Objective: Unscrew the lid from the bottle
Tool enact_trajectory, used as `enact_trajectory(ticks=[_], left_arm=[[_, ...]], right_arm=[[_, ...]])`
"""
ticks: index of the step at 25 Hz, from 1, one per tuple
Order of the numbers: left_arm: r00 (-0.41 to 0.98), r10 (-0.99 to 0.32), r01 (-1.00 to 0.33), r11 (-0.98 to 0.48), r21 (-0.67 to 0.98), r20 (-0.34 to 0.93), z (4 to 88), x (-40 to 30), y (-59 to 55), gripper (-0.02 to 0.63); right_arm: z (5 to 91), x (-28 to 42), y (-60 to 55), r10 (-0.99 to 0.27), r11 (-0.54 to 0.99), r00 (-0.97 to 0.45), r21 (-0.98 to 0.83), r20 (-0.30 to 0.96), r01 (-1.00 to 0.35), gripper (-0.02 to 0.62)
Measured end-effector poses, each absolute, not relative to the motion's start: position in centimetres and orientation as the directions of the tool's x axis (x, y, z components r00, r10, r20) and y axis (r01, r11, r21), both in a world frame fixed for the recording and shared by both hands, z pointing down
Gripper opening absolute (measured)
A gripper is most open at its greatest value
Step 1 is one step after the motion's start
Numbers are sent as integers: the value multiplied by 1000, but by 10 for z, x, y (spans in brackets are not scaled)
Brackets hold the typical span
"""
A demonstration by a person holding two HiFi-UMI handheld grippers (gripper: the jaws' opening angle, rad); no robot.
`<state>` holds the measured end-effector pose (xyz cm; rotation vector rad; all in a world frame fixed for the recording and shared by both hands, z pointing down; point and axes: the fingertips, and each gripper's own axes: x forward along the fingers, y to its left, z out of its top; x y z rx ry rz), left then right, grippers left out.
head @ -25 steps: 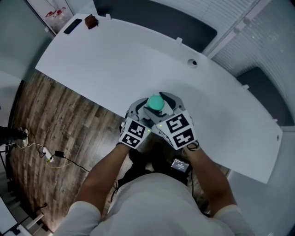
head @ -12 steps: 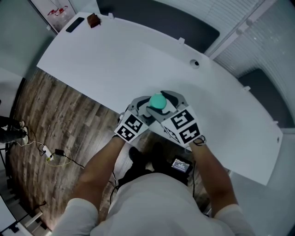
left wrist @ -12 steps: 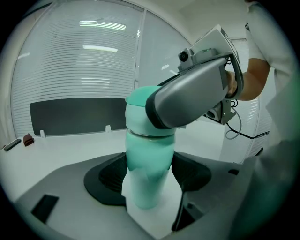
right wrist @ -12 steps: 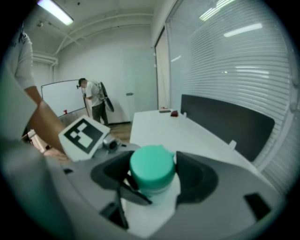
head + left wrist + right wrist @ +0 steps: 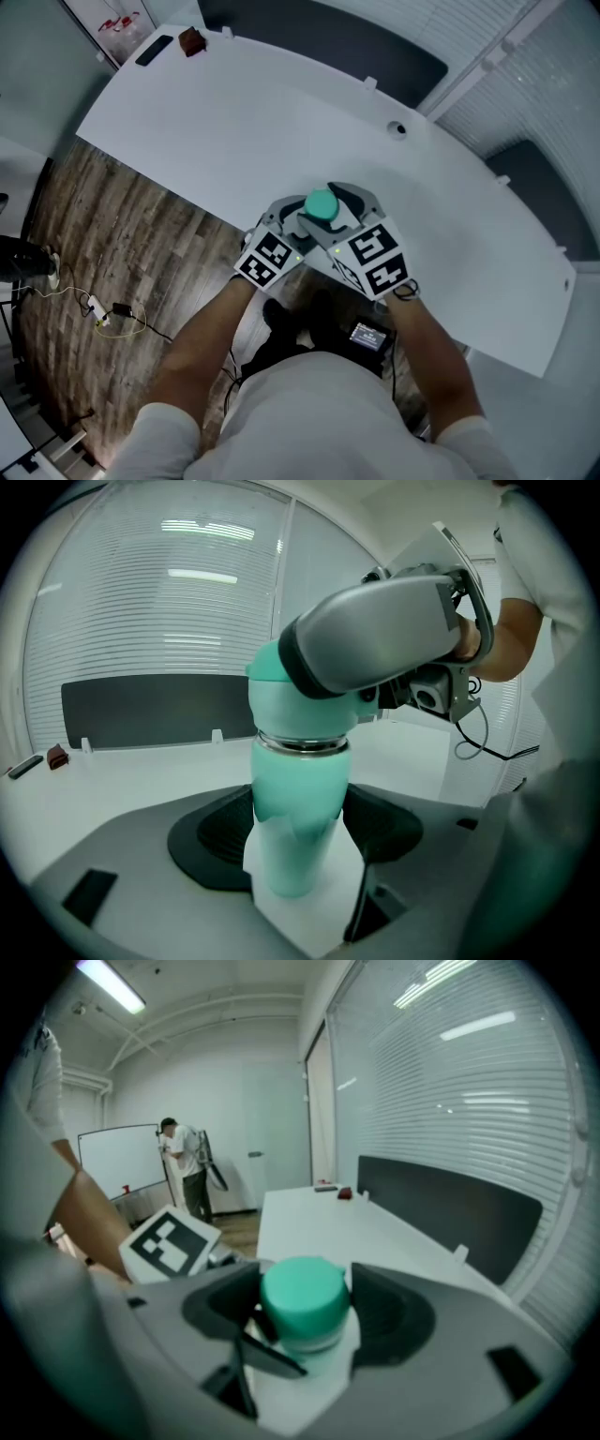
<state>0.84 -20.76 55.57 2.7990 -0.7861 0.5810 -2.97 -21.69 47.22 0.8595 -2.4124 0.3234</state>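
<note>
Marker cubes move apart behind the lid (image 5: pixel 322 202)

Compared with one second ago, the right marker cube (image 5: pixel 373 258), on the right gripper (image 5: pixel 302 1312) that is closed on the lid, lies further right and is turned a little. The left marker cube (image 5: pixel 266 262), on the left gripper (image 5: pixel 295 850) that clamps the bottle (image 5: pixel 298 789), lies further left. The gap between both cubes is wider.

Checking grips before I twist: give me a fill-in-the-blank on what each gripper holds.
1. The left gripper is shut on the ____.
2. The right gripper is shut on the ____.
3. The lid sits ____ the bottle, not yet off.
Missing words: bottle; lid; on.
</note>
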Motion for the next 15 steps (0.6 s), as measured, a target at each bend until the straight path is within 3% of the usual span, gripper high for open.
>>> enact_trajectory(ticks=[15], left_arm=[[780,-463,-537,-841,70,420,558,8,-208,314]], right_arm=[[490,-27,-216,-523,734,-584,-20,620,-679,321]])
